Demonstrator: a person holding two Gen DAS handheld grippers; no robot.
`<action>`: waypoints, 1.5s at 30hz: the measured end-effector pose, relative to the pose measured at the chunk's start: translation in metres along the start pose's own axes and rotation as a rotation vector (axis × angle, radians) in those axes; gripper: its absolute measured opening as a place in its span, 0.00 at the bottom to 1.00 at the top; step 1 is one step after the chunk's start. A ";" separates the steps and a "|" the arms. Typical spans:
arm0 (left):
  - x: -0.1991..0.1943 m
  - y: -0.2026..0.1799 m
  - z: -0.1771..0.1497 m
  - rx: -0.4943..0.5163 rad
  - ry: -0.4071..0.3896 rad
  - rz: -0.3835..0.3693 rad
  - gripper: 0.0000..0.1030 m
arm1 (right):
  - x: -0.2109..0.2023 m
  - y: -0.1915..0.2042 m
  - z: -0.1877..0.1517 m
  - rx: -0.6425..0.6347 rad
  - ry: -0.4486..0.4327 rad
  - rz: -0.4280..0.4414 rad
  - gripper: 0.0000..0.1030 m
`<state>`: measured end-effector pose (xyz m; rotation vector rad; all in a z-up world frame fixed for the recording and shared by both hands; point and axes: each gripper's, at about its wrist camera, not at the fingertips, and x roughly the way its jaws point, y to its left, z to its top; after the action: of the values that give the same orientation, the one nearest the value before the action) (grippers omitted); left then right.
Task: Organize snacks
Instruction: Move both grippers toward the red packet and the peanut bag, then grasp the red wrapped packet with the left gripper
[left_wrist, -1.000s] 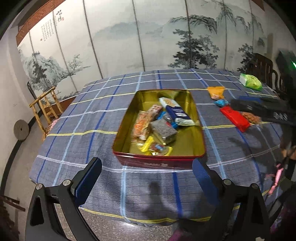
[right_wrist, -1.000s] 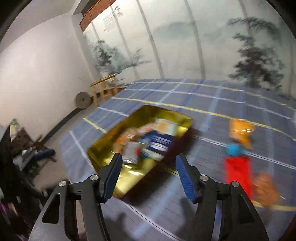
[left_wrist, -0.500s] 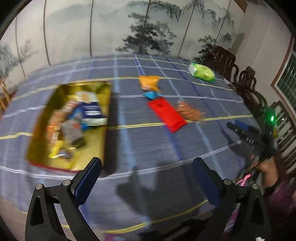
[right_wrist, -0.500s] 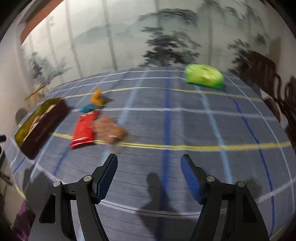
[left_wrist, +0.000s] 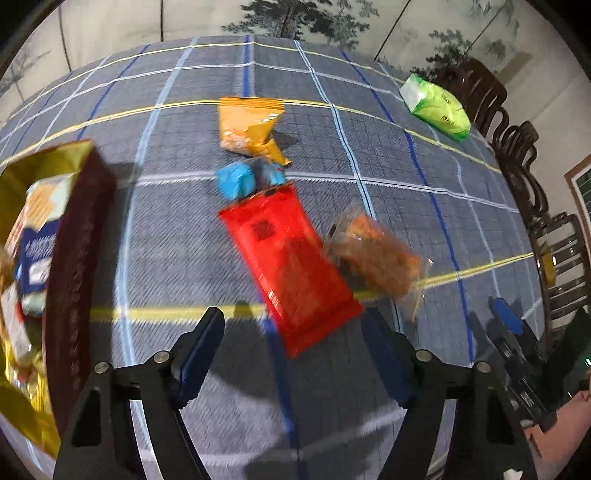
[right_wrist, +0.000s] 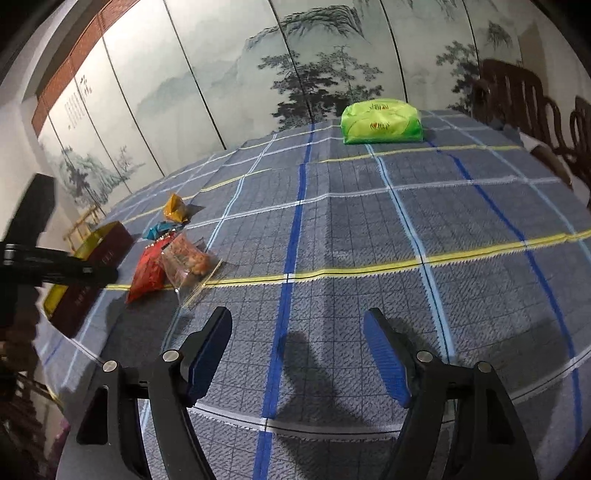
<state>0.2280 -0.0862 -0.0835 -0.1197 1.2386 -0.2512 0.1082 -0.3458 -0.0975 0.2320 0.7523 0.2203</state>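
A red packet (left_wrist: 291, 266) lies flat on the counter, its far end touching a small blue wrapper (left_wrist: 240, 179). An orange bag (left_wrist: 249, 127) sits just beyond. A clear bag of brown snacks (left_wrist: 376, 254) rests against the red packet's side. The gold-lined tin (left_wrist: 79, 236) holds more packets.

You've got a grey-blue plaid tablecloth (left_wrist: 177, 236) with yellow, white and blue lines; red packet (left_wrist: 291, 266), orange bag (left_wrist: 247, 125), blue wrapper (left_wrist: 236, 181), lime-green pack (right_wrist: 380, 122), maroon tin (left_wrist: 79, 266) with gold inside.
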 end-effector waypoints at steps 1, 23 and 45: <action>0.004 -0.002 0.003 0.005 0.003 0.011 0.70 | -0.001 -0.001 0.000 -0.001 -0.008 0.007 0.73; 0.039 -0.022 0.024 0.150 -0.057 0.168 0.44 | 0.000 -0.015 0.001 0.072 -0.014 0.103 0.81; -0.070 -0.019 -0.049 0.107 -0.228 0.033 0.39 | 0.056 0.096 0.042 -0.223 0.105 0.169 0.81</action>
<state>0.1580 -0.0846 -0.0304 -0.0343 0.9976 -0.2667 0.1664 -0.2445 -0.0767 0.0720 0.8059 0.4765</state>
